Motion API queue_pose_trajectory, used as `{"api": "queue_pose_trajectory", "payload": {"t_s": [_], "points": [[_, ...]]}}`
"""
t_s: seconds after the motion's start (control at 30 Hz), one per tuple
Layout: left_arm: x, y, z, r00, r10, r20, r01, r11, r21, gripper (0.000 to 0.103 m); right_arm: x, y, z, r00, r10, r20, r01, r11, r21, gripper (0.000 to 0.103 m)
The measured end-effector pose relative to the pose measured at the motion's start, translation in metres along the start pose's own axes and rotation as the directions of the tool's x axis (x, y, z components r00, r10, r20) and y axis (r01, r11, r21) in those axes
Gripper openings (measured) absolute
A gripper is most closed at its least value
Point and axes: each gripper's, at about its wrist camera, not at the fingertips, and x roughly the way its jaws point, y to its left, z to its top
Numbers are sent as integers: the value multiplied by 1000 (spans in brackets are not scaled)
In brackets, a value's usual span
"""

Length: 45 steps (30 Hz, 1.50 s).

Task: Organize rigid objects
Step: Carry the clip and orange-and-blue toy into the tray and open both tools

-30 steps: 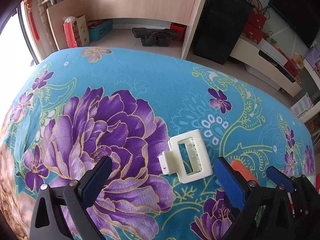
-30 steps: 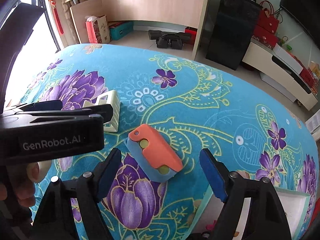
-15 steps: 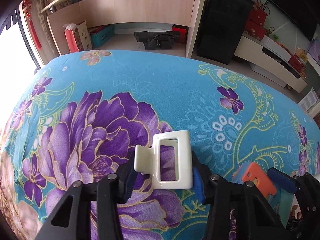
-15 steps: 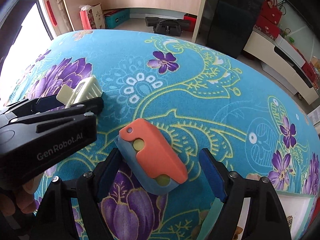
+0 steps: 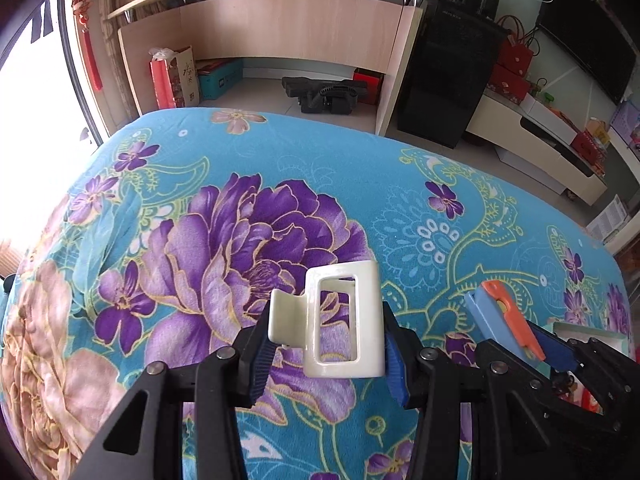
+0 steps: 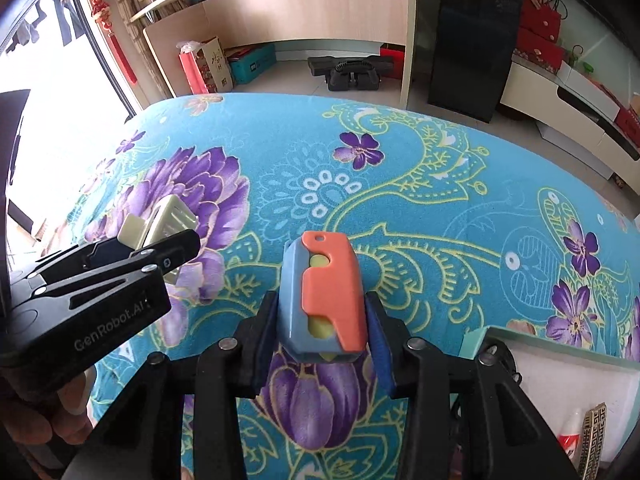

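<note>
Through my left wrist camera, my left fingers (image 5: 326, 354) are clamped on a cream hair claw clip (image 5: 342, 322), the blue pads pressing its two sides and holding it above the floral cloth on the table (image 5: 320, 168); to the right, the orange-and-blue toy (image 5: 500, 316) sits in my other fingers. Through my right wrist camera, my right fingers (image 6: 324, 346) have just been closing and now pinch the orange-and-blue toy (image 6: 324, 300) upright between the pads, off the cloth. A white tray (image 6: 560, 368) lies at lower right, near the toy.
</note>
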Motion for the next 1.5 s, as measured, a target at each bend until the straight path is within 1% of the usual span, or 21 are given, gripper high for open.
{"api": "queue_pose_trajectory", "payload": {"t_s": [0.1, 0.2, 0.33, 0.4, 0.6, 0.73, 0.87, 1.0, 1.1, 1.23, 1.3, 1.33, 1.37, 1.43, 1.5], "points": [[-30, -5, -10, 1000, -19, 23, 19, 1000, 8, 50, -33, 1, -11, 999, 17, 41, -17, 1000, 15, 43], [-59, -16, -24, 998, -36, 42, 35, 999, 39, 50, -66, -4, -31, 997, 19, 77, -22, 999, 38, 43], [-85, -44, -45, 996, -79, 46, 74, 993, 95, 50, -103, -25, -63, 995, -12, 104, 0, 994, 110, 43], [-94, -60, -58, 993, -107, 40, 101, 987, 129, 50, -118, -34, -79, 993, -50, 110, 36, 992, 124, 43], [-105, -114, -96, 986, -166, 1, 160, 955, 249, 50, -143, -70, -127, 987, -130, 91, 112, 977, 183, 43], [-105, -148, -114, 982, -189, -18, 185, 932, 312, 50, -148, -97, -155, 986, -152, 65, 133, 962, 238, 43], [-98, -177, -124, 979, -202, -36, 202, 912, 357, 50, -149, -122, -179, 984, -173, 38, 155, 946, 286, 43], [-89, -198, -128, 976, -210, -60, 218, 906, 364, 50, -147, -140, -192, 986, -166, 22, 150, 935, 323, 43], [-82, -212, -131, 976, -204, -73, 216, 901, 377, 50, -147, -142, -197, 986, -165, 23, 149, 936, 319, 43], [-76, -218, -139, 976, -193, -97, 216, 900, 378, 50, -143, -143, -200, 988, -154, 18, 140, 937, 320, 43], [-73, -219, -142, 978, -180, -104, 207, 900, 384, 52, -141, -141, -202, 989, -151, 12, 139, 937, 320, 43], [-72, -219, -143, 978, -177, -108, 205, 900, 384, 56, -139, -140, -203, 989, -149, 9, 138, 937, 320, 43], [-72, -218, -144, 978, -176, -112, 206, 902, 379, 63, -138, -140, -204, 989, -147, 6, 137, 937, 321, 43], [-74, -215, -144, 977, -180, -115, 210, 906, 368, 69, -135, -139, -205, 990, -144, 3, 136, 938, 318, 43], [-80, -211, -143, 979, -177, -105, 204, 908, 366, 69, -133, -138, -205, 990, -139, 0, 132, 940, 315, 44]]}}
